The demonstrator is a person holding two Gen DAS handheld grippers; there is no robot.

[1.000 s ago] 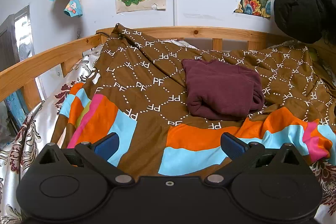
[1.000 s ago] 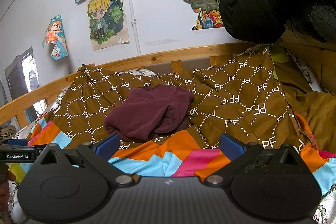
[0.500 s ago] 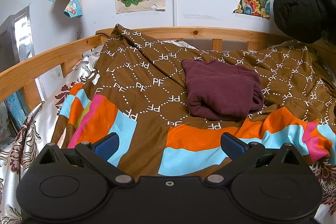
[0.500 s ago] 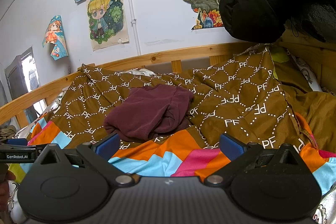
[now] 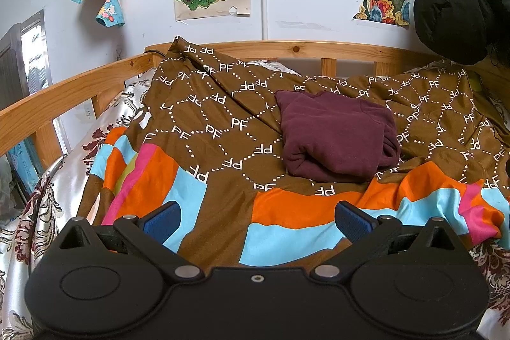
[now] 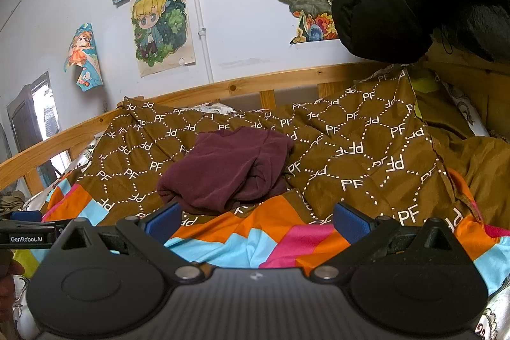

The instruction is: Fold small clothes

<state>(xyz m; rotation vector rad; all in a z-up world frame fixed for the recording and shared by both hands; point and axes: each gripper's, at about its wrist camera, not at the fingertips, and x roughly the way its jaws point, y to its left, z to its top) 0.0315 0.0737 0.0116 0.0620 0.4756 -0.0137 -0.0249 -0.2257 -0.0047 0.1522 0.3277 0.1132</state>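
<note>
I am holding my left gripper [image 5: 256,217] and right gripper [image 6: 255,217] spread and empty above the patterned brown quilt [image 5: 223,129], where the soft, light maroon knit garment [image 5: 338,139] is lying bundled; a loose edge looks easiest to pinch.

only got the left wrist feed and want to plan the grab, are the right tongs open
Observer: Yes. The right tongs are open and empty, short of the maroon garment.
Operator: can the right camera see my left tool
Observer: Yes. The left tongs appear at its left edge, showing a GenRobot.AI label.
Operator: anything past the patterned duvet on the right
Observer: Plain brown bedding is bunched beside the PF-print duvet.
</note>
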